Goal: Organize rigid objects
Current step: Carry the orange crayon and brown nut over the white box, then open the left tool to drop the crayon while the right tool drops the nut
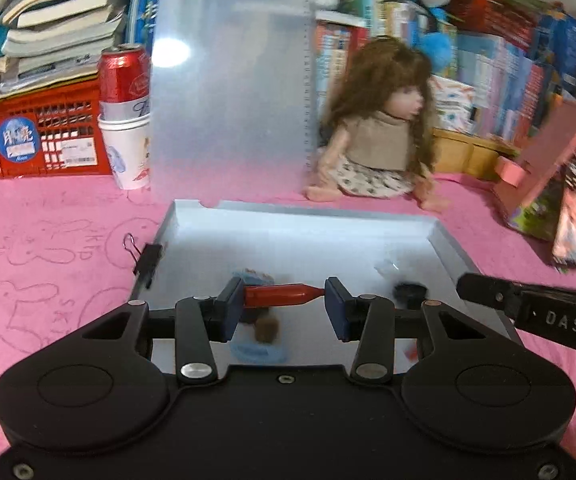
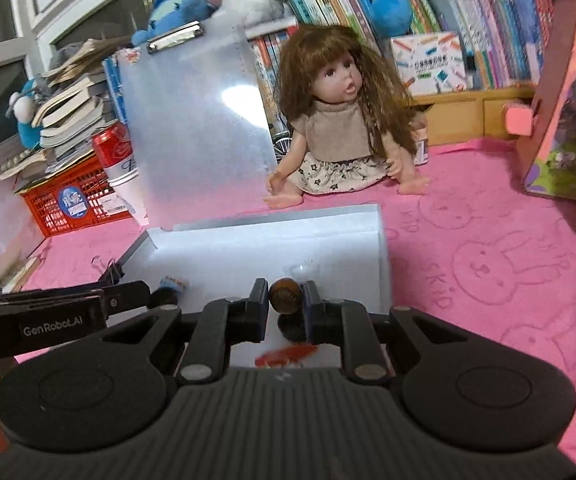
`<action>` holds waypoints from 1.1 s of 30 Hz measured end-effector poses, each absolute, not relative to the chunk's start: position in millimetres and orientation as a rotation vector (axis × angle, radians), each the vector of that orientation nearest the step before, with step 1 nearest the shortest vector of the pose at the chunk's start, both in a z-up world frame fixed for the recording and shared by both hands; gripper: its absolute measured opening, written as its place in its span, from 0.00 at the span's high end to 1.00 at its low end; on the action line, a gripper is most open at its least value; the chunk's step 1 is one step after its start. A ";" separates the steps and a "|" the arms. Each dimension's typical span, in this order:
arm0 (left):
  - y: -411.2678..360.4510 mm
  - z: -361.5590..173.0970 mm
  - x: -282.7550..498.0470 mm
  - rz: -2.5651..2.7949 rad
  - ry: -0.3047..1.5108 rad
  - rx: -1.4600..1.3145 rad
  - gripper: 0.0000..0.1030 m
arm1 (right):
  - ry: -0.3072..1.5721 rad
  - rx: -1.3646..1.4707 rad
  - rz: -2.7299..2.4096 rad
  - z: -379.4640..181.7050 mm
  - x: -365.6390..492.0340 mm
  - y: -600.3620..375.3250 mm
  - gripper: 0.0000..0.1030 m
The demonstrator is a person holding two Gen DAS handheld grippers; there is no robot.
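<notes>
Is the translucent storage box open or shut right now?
Open. The box's lid stands upright behind the tray, clip at its top, and the tray's inside is exposed.

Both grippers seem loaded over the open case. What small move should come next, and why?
Probably lower the left gripper slightly and release: it is shut on the red marker above the open case. The right gripper holds the brown ball there too.
</notes>
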State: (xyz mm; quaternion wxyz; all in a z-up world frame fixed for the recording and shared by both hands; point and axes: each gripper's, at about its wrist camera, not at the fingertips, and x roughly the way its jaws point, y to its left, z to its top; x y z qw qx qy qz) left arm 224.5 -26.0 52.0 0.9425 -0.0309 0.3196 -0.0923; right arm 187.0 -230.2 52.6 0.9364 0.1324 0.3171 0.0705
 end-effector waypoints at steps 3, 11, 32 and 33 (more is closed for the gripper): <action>-23.7 50.6 248.1 -0.167 0.675 -0.080 0.59 | 0.677 0.294 0.133 51.9 211.3 -230.9 0.79; -27.2 38.6 291.4 -0.104 0.712 -0.046 0.59 | 0.744 0.296 0.095 40.9 262.8 -225.1 0.79; -28.7 6.8 316.0 -0.082 0.773 -0.044 0.59 | 0.800 0.216 0.071 8.8 290.7 -211.9 0.79; -28.7 6.3 316.6 -0.081 0.777 -0.043 0.59 | 0.802 0.221 0.072 8.5 290.6 -212.2 0.79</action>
